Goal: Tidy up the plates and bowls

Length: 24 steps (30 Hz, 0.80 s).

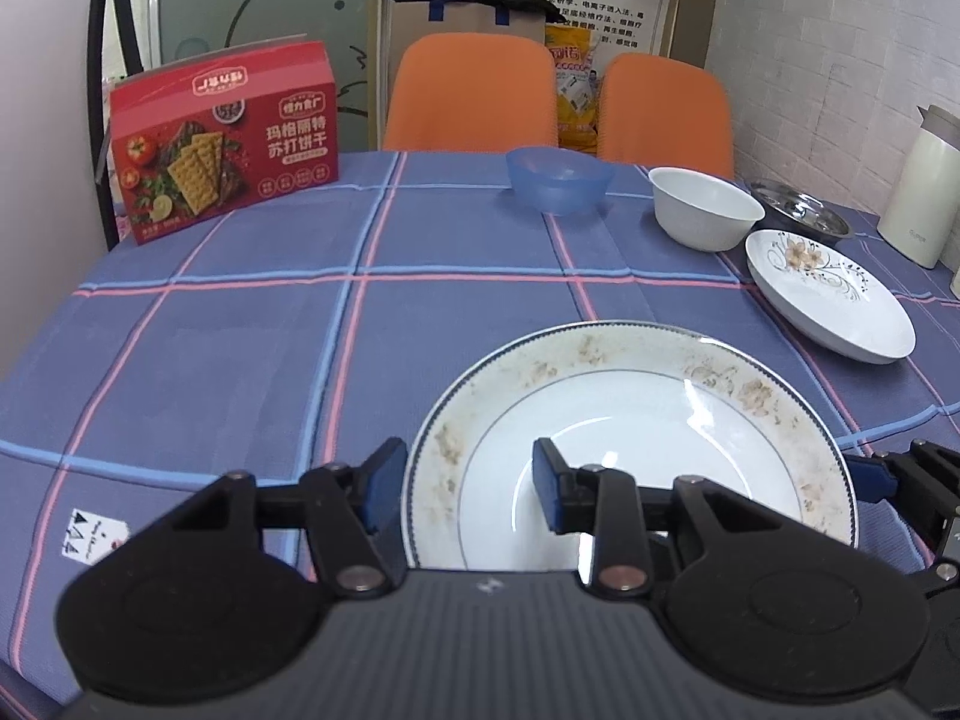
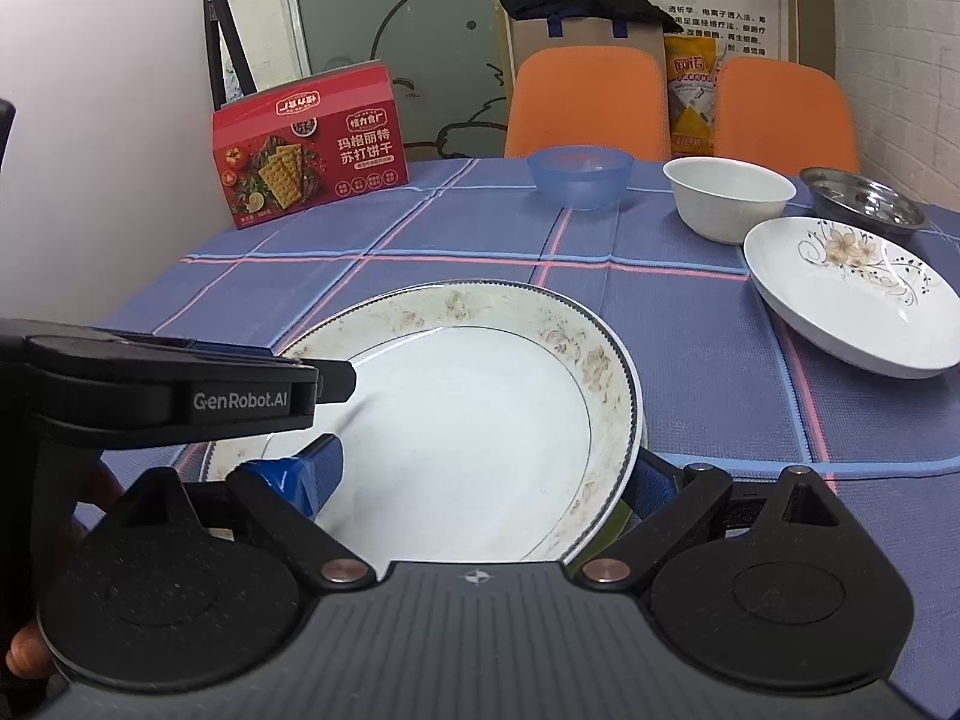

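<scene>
- The gold-rimmed plate [image 1: 630, 420] lies at the table's [image 1: 240, 330] near edge, between both grippers.
- The left gripper [image 1: 465, 486] has fingers apart, straddling the plate's left rim.
- The right gripper [image 2: 480, 480] straddles the right rim, seemingly not yet clamped.
- The flowered plate [image 2: 852, 300] waits toward the right edge.

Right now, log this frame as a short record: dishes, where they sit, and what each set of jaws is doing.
surface: table with blue plaid cloth
near dish: gold-rimmed plate, closest to the cameras
left gripper: jaws straddle the plate's left rim, not visibly closed on it
right gripper: jaws straddle the plate's right rim, one inside, one outside
far right dishes: flower plate, white bowl, steel bowl
far centre: blue bowl
far left: red cracker box
stacking: none visible, every dish lies apart
</scene>
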Each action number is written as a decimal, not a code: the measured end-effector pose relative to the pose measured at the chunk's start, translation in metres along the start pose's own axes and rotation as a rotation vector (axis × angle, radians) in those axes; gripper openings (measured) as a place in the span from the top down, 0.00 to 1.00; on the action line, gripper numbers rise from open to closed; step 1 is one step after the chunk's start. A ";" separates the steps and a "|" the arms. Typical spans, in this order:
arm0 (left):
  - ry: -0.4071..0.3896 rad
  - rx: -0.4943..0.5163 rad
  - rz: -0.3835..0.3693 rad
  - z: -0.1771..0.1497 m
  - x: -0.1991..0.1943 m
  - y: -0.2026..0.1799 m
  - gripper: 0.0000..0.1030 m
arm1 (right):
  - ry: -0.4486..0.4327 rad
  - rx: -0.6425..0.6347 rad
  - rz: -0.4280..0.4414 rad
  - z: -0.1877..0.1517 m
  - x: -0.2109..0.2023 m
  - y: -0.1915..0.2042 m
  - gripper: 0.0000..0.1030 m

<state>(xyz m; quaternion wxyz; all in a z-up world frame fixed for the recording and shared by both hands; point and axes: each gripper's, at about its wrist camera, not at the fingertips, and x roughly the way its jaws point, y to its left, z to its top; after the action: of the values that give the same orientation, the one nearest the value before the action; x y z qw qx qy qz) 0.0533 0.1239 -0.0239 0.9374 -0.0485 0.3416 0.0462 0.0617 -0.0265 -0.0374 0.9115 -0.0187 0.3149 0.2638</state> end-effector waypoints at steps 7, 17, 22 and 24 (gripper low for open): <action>-0.025 -0.064 -0.027 0.008 -0.004 0.012 0.50 | -0.022 0.022 -0.002 0.003 -0.005 -0.006 0.20; -0.041 -0.093 -0.035 0.011 -0.012 0.011 0.35 | -0.095 0.093 -0.052 0.004 -0.021 -0.033 0.20; -0.043 -0.074 -0.054 0.011 -0.013 -0.001 0.24 | -0.094 0.162 -0.060 -0.001 -0.026 -0.052 0.20; -0.041 -0.069 -0.065 0.012 -0.013 -0.007 0.24 | -0.101 0.184 -0.068 -0.002 -0.029 -0.059 0.20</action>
<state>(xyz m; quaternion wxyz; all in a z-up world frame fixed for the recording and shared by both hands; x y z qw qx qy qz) 0.0514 0.1182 -0.0059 0.9430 -0.0911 0.3187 0.0285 0.0704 -0.0913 -0.0295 0.9325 0.0677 0.2907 0.2033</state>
